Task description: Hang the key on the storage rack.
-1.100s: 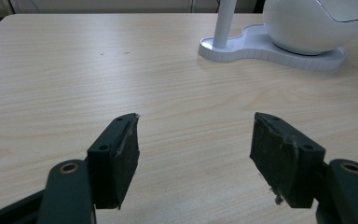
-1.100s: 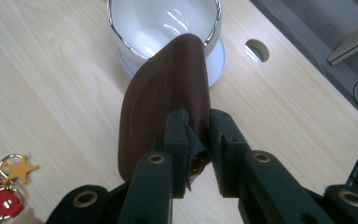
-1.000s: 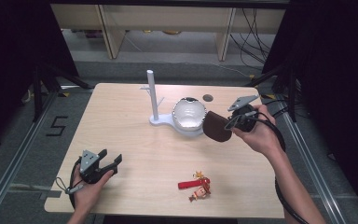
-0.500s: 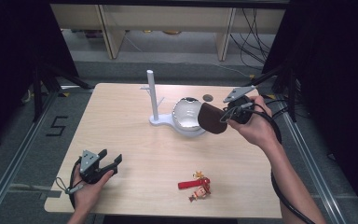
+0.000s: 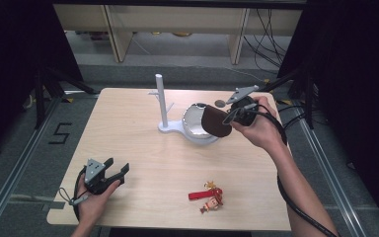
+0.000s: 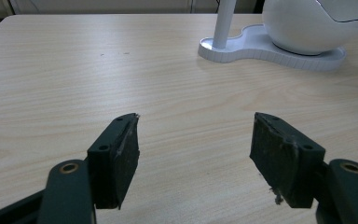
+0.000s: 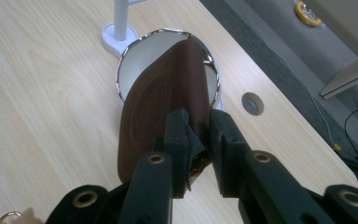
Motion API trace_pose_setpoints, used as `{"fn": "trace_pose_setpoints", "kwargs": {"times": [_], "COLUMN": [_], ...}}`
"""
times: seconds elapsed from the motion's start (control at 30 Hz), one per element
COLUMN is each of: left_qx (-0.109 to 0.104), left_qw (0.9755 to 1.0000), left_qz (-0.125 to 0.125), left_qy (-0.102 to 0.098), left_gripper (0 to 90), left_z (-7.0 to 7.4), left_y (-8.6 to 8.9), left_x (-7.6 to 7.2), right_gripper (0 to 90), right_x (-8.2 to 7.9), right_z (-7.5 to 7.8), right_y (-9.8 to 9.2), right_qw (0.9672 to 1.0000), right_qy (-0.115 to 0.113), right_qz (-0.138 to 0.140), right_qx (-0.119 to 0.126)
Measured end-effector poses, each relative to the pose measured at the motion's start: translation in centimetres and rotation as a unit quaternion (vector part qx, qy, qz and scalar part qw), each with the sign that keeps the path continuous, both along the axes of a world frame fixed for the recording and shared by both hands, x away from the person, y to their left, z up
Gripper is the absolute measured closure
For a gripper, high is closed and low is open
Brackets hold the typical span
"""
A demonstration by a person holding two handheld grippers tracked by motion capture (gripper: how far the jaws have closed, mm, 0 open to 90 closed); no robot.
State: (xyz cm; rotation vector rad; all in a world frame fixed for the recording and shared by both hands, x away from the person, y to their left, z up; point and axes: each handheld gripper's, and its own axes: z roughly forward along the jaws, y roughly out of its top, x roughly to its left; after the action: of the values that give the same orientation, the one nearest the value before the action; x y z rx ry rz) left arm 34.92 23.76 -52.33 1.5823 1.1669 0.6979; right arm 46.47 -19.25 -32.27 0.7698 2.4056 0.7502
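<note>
The right gripper (image 7: 198, 140) pinches a brown leather pouch (image 7: 163, 102) between its fingers, holding it over the open white bowl (image 5: 197, 129) on the worktop (image 5: 138, 143). A round embossed stamp on the pouch is unreadable. The left gripper (image 6: 193, 154) rests low, fingers spread around nothing.

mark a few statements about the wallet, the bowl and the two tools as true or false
1. The right tool is shut on the brown wallet. True.
2. The wallet lies flat on the table. False: it is held up over the white bowl.
3. The left tool stands open with nothing between its jaws. True.
4. The keychain sits inside the bowl. False: it lies on the table near the front edge.
</note>
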Motion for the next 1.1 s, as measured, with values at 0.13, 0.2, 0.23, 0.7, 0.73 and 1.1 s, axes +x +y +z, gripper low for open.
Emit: {"fn": "trace_pose_setpoints", "kwargs": {"times": [0.13, 0.2, 0.23, 0.7, 0.73, 1.1], "left_qx": [0.0, 0.001, 0.0, 0.0, 0.002, 0.003], "left_qw": [1.0, 1.0, 1.0, 1.0, 1.0, 1.0], "left_qz": [0.0, 0.0, 0.002, 0.001, 0.002, 0.002], "left_qy": [-0.001, -0.001, 0.001, 0.002, 0.004, 0.004], "left_gripper": [31.7, 31.6, 31.7, 31.7, 31.7, 31.7], "left_z": [0.0, 0.0, 0.0, 0.0, 0.0, 0.0], "left_y": [-0.1, -0.1, -0.1, -0.1, -0.1, -0.1], "left_x": [0.0, 0.0, -0.1, -0.1, -0.2, -0.2], "right_gripper": [78.9, 78.9, 78.9, 78.8, 78.8, 78.7], "right_x": [0.4, 0.6, 0.7, 2.4, 2.6, 3.8], "right_z": [0.0, 0.0, 0.0, -0.9, -1.0, -2.0], "right_y": [0.5, 0.9, 0.9, 2.9, 3.1, 4.3], "right_qw": [1.0, 1.0, 1.0, 1.0, 0.9999, 0.9997], "right_qy": [-0.005, -0.001, -0.008, -0.003, 0.002, 0.004], "right_qz": [0.0, 0.0, -0.001, 0.008, 0.01, 0.017], "right_qx": [0.003, 0.005, 0.003, 0.002, 0.0, -0.014]}}
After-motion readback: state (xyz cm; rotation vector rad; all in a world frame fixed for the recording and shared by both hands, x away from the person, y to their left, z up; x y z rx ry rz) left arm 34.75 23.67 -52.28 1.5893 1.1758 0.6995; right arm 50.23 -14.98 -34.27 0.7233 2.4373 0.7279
